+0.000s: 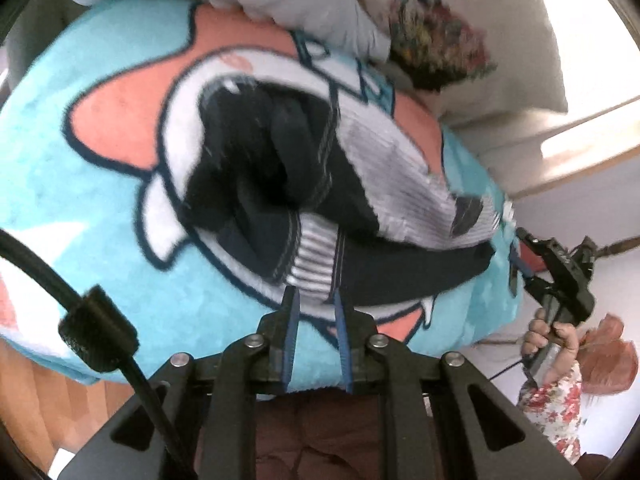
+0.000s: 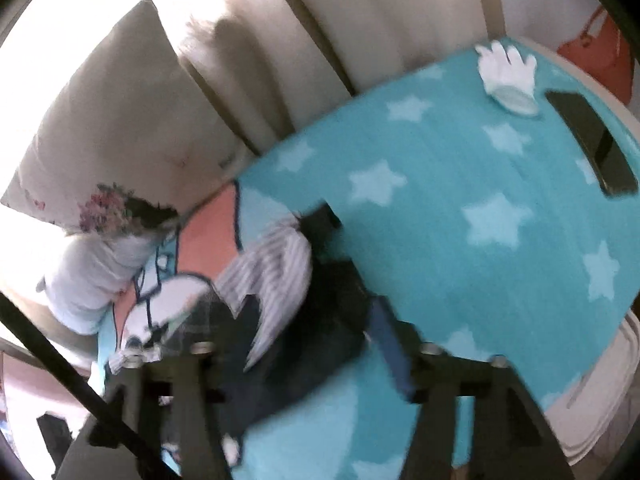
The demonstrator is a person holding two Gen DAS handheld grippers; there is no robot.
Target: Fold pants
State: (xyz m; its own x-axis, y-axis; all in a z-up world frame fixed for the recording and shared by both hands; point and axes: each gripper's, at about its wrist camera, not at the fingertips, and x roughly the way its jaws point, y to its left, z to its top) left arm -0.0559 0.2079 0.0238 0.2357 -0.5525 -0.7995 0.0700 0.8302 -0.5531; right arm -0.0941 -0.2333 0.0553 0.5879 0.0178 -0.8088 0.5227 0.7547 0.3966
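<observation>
Dark navy pants (image 1: 256, 152) with a grey-and-white striped lining lie crumpled on a teal blanket (image 1: 80, 184) with a cartoon print. My left gripper (image 1: 316, 300) is at their near edge, its blue pads close together and shut on a fold of the striped waistband. At the blanket's right edge a hand (image 1: 552, 336) holds my right gripper (image 1: 522, 258), whose jaws stand apart with nothing in them. In the right wrist view the pants (image 2: 280, 332) lie under the right gripper (image 2: 260, 340). That view is blurred, and only one blue finger (image 2: 390, 352) shows clearly.
A flower-print pillow (image 2: 100, 140) and a pale cloth bundle (image 2: 88, 280) sit at the blanket's far side against beige sofa cushions (image 2: 360, 20). A white glove (image 2: 508, 68) and a dark phone (image 2: 592, 144) lie on the starred part of the blanket (image 2: 480, 200). An orange bag (image 2: 600, 56) is beyond.
</observation>
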